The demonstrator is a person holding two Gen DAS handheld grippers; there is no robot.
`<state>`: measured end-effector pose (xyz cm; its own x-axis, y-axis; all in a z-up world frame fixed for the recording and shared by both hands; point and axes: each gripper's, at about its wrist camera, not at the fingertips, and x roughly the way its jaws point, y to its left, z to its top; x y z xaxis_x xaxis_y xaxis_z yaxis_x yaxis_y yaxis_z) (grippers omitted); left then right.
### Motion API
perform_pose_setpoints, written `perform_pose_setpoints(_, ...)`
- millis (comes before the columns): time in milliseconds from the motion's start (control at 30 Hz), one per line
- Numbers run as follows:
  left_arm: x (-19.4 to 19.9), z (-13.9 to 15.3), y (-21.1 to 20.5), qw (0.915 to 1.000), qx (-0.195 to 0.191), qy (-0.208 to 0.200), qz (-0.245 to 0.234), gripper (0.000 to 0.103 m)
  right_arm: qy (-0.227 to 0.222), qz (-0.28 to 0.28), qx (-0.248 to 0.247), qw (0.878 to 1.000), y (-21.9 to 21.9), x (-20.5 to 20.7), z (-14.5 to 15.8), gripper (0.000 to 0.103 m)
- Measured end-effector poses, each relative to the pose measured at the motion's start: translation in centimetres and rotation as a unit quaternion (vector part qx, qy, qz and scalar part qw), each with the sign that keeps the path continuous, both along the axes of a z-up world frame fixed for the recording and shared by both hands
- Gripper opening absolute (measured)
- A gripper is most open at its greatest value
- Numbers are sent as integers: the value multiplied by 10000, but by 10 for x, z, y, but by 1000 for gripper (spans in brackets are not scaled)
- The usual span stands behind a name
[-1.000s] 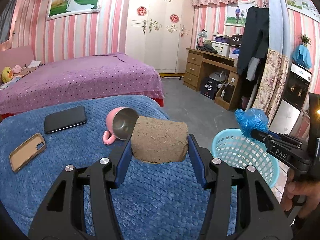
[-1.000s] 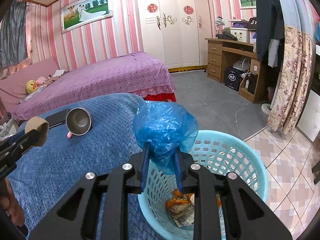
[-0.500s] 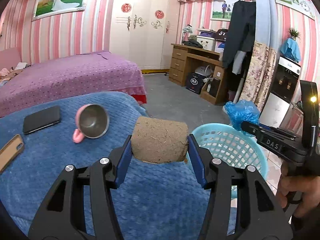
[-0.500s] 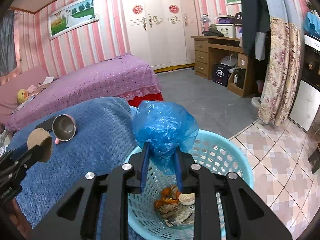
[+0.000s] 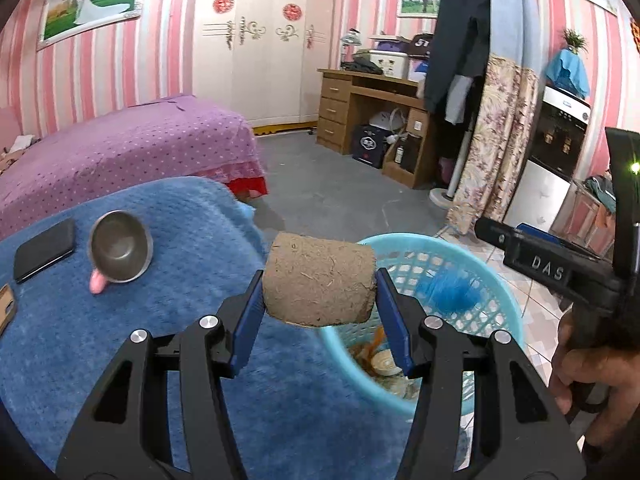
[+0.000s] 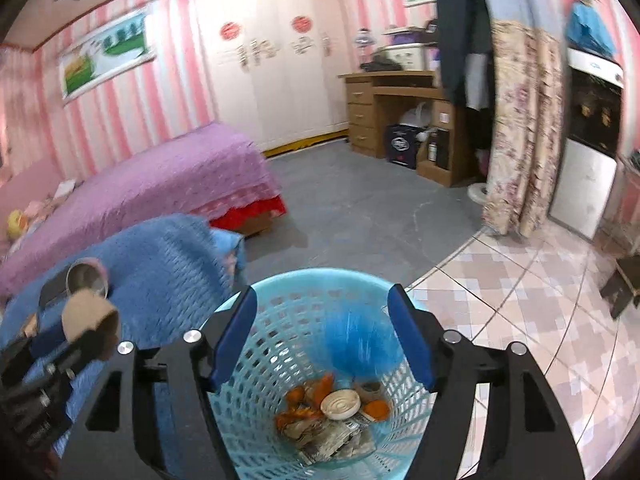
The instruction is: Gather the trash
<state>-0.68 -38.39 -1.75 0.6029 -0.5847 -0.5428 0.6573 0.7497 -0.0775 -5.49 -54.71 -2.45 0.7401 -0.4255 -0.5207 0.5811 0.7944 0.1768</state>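
Trash basket [image 6: 256, 316] takes the blue bag [image 6: 360, 344] under my wide right hand-held gripper [image 6: 320, 336]. My left hand-held gripper [image 5: 320, 304], clamping the cardboard roll [image 5: 320, 280], must next reach over the rim.

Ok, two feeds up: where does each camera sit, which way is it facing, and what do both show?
Left wrist: on the left gripper, looking forward over the blue blanket; its fingers clamp a cardboard roll; the person's right hand shows at the right edge.
Right wrist: on the right gripper, tilted down into the basket, jaws open above a blurred blue bag; the left gripper shows at the left edge.
Shared: basket, bag, roll, metal cup.
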Motion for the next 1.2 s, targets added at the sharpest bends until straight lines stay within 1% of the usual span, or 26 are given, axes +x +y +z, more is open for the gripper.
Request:
perform_pose_setpoints(167,-6,0,-27,9996,-22,76,-275,53,-291,-619,151,9975,-25,-17,2,67)
perform_pose_setpoints(233,-9,-1,-36,9991,-44,106,-399,54,-289,-716,191,9968,-31,-19,0,67)
perform_pose_setpoints(267,-10,-1,-40,9986,-84,175,-501,58,-268,-722,194,9968,-32,-18,0,67)
perform_pose_setpoints(300,-11,-1,-44,9976,-153,244,-624,65,-246,-716,201,9969,-33,-17,-2,67)
perform_pose_setpoints(333,-12,1,-45,9974,-197,231,-660,71,-236,-710,206,9970,-34,-15,-2,67)
perform_pose_setpoints(367,-13,4,-45,9975,-225,164,-647,84,-239,-701,202,9970,-33,-15,-1,67)
perform_pose_setpoints(400,-14,7,-43,9977,-248,73,-622,87,-251,-660,194,9973,-31,-14,-1,67)
perform_pose_setpoints(500,-13,17,-26,9986,-204,-177,-463,87,-291,-495,193,9982,-26,-11,2,67)
perform_pose_setpoints(567,-8,22,-6,9992,-91,-306,-255,88,-298,-165,123,9993,-11,-3,5,67)
perform_pose_setpoints(633,-2,27,27,9988,65,-479,77,96,-270,156,58,9995,5,6,7,68)
perform_pose_setpoints(667,0,31,51,9974,235,-601,328,97,-255,363,31,9990,14,12,8,72)
perform_pose_setpoints(700,1,34,68,9959,334,-705,461,97,-223,647,39,9976,27,20,10,75)
perform_pose_setpoints(733,-1,38,86,9937,419,-845,612,97,-195,956,152,9951,42,28,10,76)
perform_pose_setpoints(767,-6,42,115,9896,493,-1045,859,97,-172,1138,229,9931,53,34,11,76)
perform_pose_setpoints(833,-11,45,152,9839,499,-1196,1229,97,-175,1439,156,9893,83,43,16,77)
perform_pose_setpoints(867,-14,45,180,9796,501,-1201,1533,98,-197,1596,96,9869,100,47,18,79)
perform_pose_setpoints(933,-17,43,211,9737,511,-1158,1897,98,-195,1869,64,9822,127,54,20,80)
perform_pose_setpoints(1000,-19,37,246,9633,555,-1163,2355,98,-153,2153,-9,9764,155,61,21,80)
perform_pose_setpoints(1100,-20,32,289,9511,514,-1139,2825,98,-60,2546,-255,9667,199,68,20,81)
perform_pose_setpoints(1200,-17,28,322,9486,436,-995,2973,98,-4,2964,-475,9539,240,69,20,81)
